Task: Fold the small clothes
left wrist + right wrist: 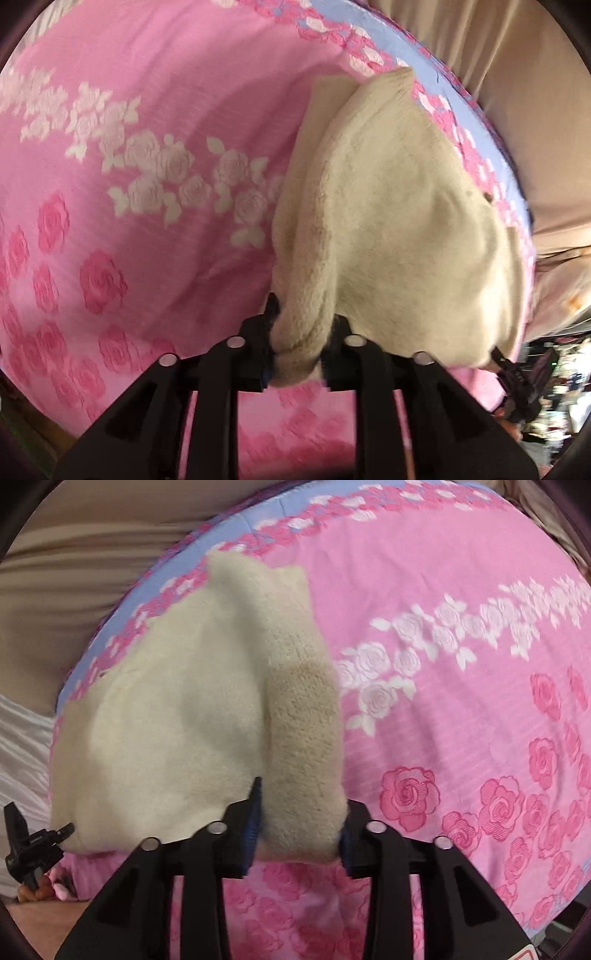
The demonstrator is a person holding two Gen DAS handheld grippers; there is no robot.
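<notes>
A small cream fleece garment (399,229) hangs stretched between my two grippers above the pink rose bedspread (155,110). My left gripper (297,354) is shut on one bunched corner of it. In the right wrist view the same garment (177,720) spreads to the left, and my right gripper (299,830) is shut on its other thick, rolled corner. The far end of the garment rests on the bedspread near its blue border. The right gripper also shows in the left wrist view (517,380), and the left gripper shows in the right wrist view (37,843).
The bedspread (461,709) has a blue edge band (461,99) along the far side. Beige curtain or fabric (517,74) hangs beyond the bed edge. Cluttered room items (554,398) show at the lower right of the left wrist view.
</notes>
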